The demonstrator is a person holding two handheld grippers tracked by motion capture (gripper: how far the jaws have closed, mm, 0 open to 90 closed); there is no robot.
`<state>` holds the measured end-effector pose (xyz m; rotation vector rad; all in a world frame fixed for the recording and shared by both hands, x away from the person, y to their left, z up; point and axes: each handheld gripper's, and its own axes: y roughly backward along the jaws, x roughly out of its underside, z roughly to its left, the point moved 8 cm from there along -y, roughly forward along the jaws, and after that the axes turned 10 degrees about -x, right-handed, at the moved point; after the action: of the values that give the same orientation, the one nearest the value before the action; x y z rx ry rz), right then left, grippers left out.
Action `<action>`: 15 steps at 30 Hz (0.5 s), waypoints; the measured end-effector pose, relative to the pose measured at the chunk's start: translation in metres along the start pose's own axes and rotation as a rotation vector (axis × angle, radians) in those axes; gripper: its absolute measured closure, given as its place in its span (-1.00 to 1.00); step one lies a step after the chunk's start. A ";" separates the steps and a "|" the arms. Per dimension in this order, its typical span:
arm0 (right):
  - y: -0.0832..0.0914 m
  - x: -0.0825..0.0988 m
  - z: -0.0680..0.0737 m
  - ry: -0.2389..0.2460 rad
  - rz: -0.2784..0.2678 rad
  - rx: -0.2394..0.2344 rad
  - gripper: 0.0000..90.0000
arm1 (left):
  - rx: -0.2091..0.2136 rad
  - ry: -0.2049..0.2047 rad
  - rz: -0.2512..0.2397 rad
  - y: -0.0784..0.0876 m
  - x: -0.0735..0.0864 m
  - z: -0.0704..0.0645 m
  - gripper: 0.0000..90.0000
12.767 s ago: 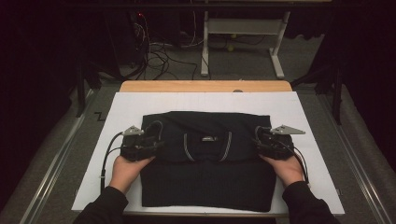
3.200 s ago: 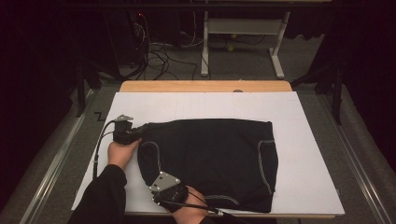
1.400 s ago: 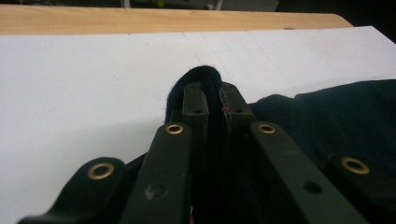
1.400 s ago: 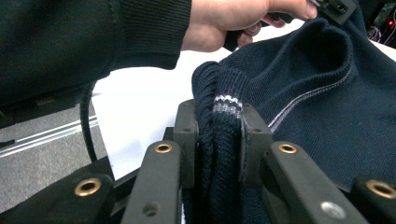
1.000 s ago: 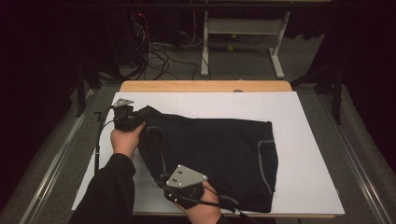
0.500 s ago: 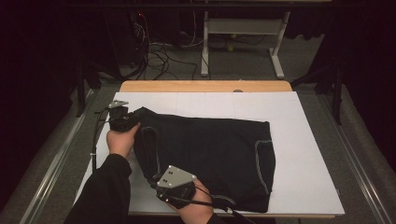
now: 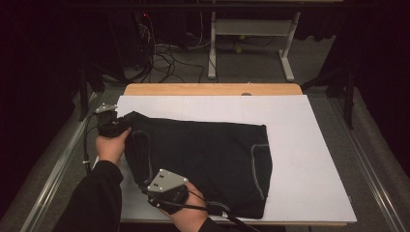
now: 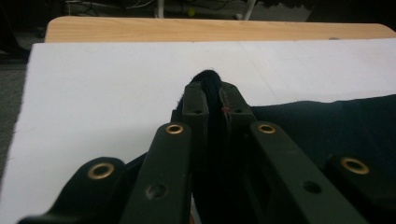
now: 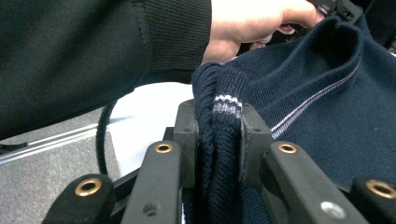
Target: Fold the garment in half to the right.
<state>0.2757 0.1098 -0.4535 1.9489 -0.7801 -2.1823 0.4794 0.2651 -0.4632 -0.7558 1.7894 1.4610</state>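
Nearest you, your right tool point(image 7: 162, 195) is clamping the striped ribbed hem of the navy knit sweater point(image 7: 203, 159); in the right gripper view the cloth is standing bunched between the two pads point(image 9: 187, 140), pinched tight. Farther out along the same left-hand edge, your left tool point(image 7: 113, 126) is biting down on the far corner of the garment, and in the left gripper view a tuft of dark knit point(image 8: 208, 81) is poking up above jaws that are squeezed together on it. So you are holding one short edge at both ends, and the sweater is lying with its long axis running away to your right across the white counter point(image 7: 309, 145). Any fold is likely going that way, both hands carrying this edge toward the free end point(image 7: 263, 164) by the counter's middle.
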 end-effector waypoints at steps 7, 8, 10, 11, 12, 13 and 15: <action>-0.018 -0.012 0.010 0.013 -0.008 -0.033 0.65 | -0.027 0.011 -0.005 0.014 0.001 0.027 0.77; -0.021 -0.014 0.011 0.015 -0.008 -0.037 0.65 | -0.028 0.012 -0.005 0.015 0.002 0.031 0.77; -0.026 -0.016 0.014 0.020 -0.006 -0.046 0.65 | -0.030 0.014 0.000 0.018 0.004 0.037 0.77; -0.028 -0.017 0.015 0.019 -0.006 -0.050 0.65 | -0.032 0.015 0.003 0.018 0.005 0.040 0.77; -0.030 -0.017 0.015 0.019 -0.005 -0.051 0.65 | -0.033 0.015 0.004 0.019 0.006 0.042 0.77; -0.031 -0.017 0.015 0.017 -0.003 -0.054 0.65 | -0.033 0.016 0.008 0.020 0.007 0.043 0.77; -0.034 -0.016 0.016 0.014 -0.002 -0.060 0.65 | -0.032 0.012 0.011 0.020 0.008 0.044 0.77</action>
<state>0.2714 0.1502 -0.4533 1.9353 -0.7030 -2.1649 0.4652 0.3118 -0.4633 -0.7735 1.7853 1.4986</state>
